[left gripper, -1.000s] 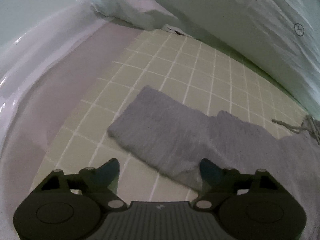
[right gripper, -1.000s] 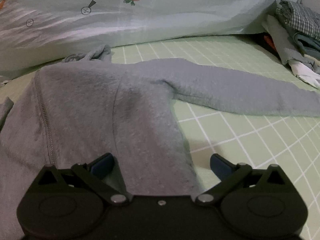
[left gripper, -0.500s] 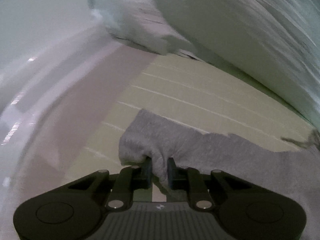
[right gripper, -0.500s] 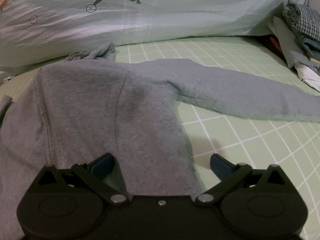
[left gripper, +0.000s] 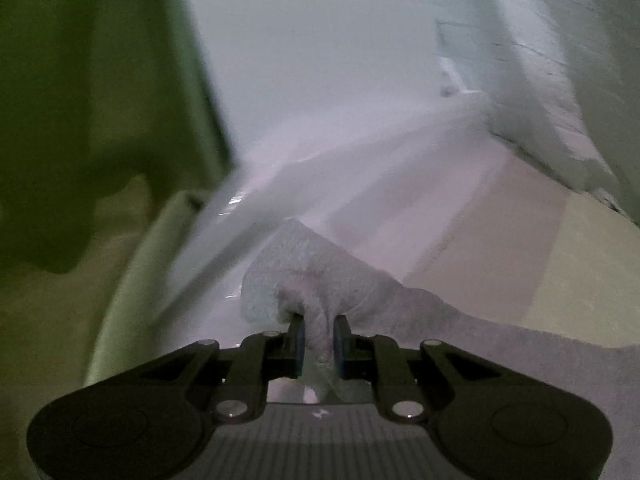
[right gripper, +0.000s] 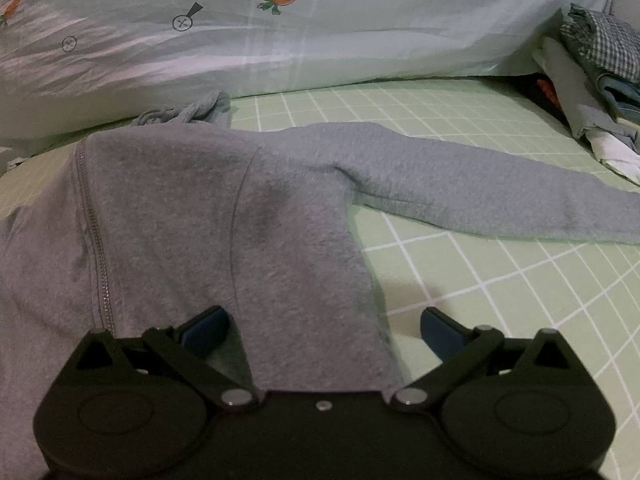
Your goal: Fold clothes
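Left tongs [left gripper: 318,340] clamped tight on bunched sleeve end [left gripper: 304,280], lifted off bed, view blurred. Right tongs [right gripper: 320,332] spread wide, gripping nothing, low over grey zip hoodie [right gripper: 208,216]. Hoodie flat on green checked bed sheet [right gripper: 500,292], other sleeve stretched toward clothes pile [right gripper: 592,80]; carrot-print pillow [right gripper: 280,28] just beyond hoodie.

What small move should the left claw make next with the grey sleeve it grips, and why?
Probably carry the sleeve end across onto the hoodie body: the left claw is shut on it and has it lifted, while the right claw hangs open over the hoodie's side edge.
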The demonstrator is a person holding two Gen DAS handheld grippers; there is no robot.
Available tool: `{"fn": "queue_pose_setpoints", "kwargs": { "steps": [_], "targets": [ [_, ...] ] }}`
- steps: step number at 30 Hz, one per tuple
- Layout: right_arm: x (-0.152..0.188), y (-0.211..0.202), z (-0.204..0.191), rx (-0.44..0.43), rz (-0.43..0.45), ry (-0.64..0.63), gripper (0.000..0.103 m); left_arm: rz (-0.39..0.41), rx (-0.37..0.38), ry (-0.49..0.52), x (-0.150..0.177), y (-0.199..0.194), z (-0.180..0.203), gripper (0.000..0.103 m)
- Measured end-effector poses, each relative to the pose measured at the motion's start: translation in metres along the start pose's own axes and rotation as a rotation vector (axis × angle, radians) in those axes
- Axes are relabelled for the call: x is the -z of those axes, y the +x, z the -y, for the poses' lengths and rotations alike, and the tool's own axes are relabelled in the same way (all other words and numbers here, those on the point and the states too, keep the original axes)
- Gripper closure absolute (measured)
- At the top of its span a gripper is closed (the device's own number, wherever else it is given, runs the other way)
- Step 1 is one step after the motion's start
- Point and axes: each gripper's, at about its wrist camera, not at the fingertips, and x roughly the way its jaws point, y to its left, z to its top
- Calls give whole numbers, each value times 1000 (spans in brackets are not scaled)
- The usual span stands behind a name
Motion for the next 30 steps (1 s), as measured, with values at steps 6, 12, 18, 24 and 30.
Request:
{"fn": "queue_pose_setpoints", "kwargs": {
  "steps": [6,12,18,24,30],
  "targets": [
    [0,1,1,-1,-1,-2,0,-7,-71,-53,3,6,-23,87],
    [-1,1,2,-7,-4,-5,0,-37,-42,-75,1,3,-23,65],
    [-7,3,6,-33,-29,-22,0,-17,77,-14,12,-32,12,30],
    [-21,1,11,-110,-26,-40,0,-31,238,166,36,-75,79,18],
    [-52,-17,16,-209,58,-59,0,-74,380,354,81,-126,151,18]
  ]
}}
